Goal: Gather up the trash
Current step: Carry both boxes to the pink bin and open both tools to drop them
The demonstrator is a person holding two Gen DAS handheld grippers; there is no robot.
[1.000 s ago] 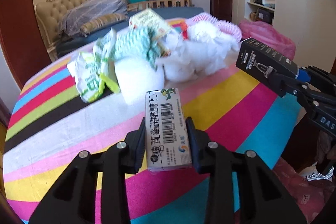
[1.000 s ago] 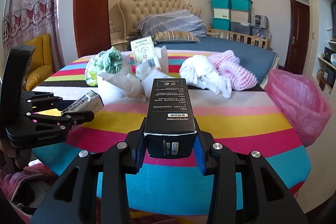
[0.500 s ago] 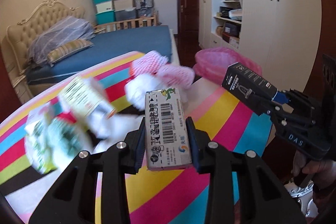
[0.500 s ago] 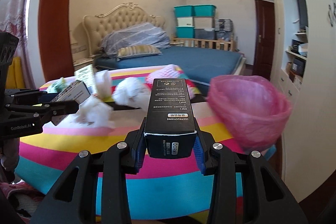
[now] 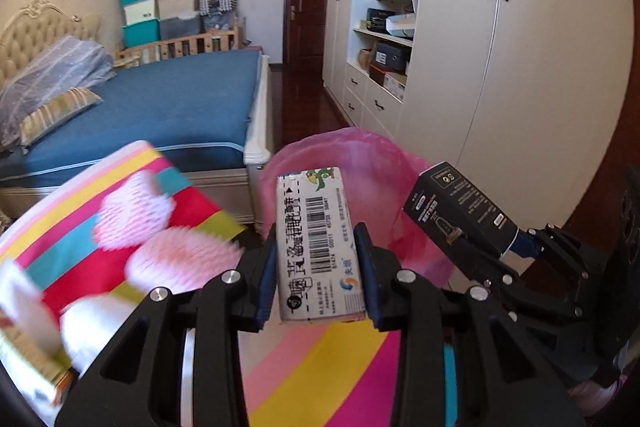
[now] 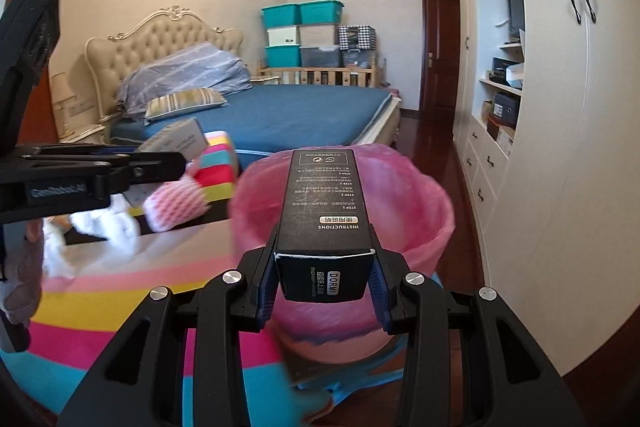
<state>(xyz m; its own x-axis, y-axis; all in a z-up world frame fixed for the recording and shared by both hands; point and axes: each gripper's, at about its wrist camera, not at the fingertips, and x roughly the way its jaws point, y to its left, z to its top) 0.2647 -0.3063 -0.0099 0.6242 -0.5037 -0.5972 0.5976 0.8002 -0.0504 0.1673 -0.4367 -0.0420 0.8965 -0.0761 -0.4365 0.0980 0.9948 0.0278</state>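
My left gripper (image 5: 316,259) is shut on a white barcoded box (image 5: 318,243), held above the striped table's right edge in front of the pink-lined trash bin (image 5: 352,155). My right gripper (image 6: 324,263) is shut on a black box (image 6: 324,211), held just before the bin (image 6: 416,195), over its near rim. The black box also shows in the left wrist view (image 5: 460,211), to the right of the white box. The left gripper shows at the left of the right wrist view (image 6: 156,163).
The striped table (image 5: 320,379) carries pink foam nets (image 5: 180,259), white crumpled paper (image 5: 100,323) and a box at the left edge. A blue bed (image 6: 312,115) lies behind. White wardrobes (image 6: 568,147) stand at the right.
Both grippers have swung right with their boxes, from facing the trash pile on the table to facing the pink bin. The bin is now close in front.
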